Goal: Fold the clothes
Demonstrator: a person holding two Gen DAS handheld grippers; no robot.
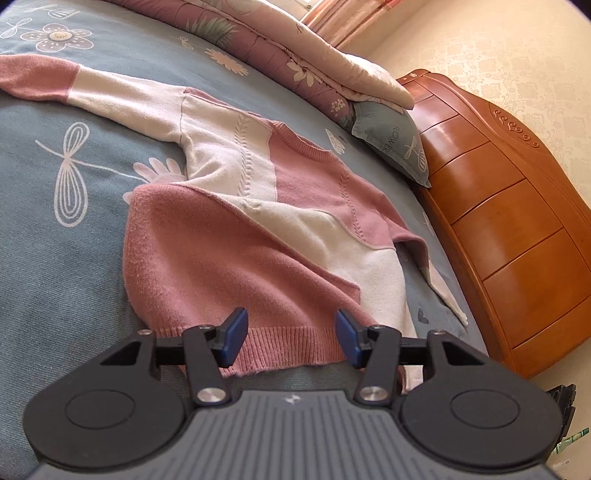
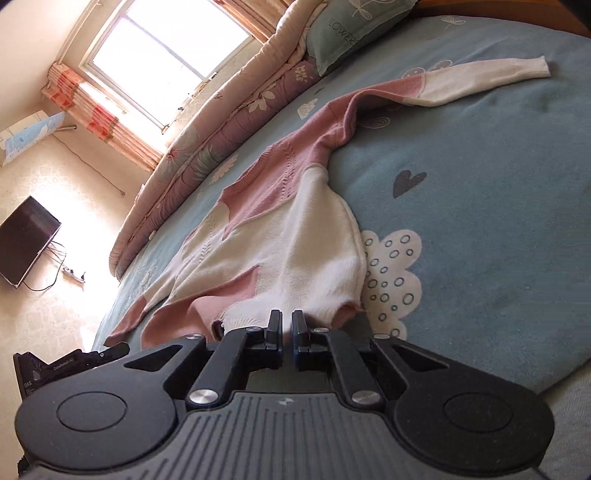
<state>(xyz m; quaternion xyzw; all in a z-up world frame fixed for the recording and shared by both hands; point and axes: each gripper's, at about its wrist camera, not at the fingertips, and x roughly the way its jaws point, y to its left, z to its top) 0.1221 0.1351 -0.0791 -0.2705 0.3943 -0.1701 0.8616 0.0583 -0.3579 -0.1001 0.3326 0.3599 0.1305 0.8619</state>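
Pink-and-cream knit, the sweater [image 1: 258, 229] is spread on the blue patterned bedsheet [image 1: 48, 236] with its ribbed hem nearest both tools, a lay that is judged to suit lifting the hem toward the collar; the left gripper [image 1: 291, 338] is held with its blue pads apart over the hem and nothing pinched, while the right gripper [image 2: 287, 328] is closed at the hem's cream corner, and whether cloth is caught cannot be told. "FLOWERS" is read on the grey-green pillow [image 2: 347, 29] beside the folded quilt [image 2: 221, 133]
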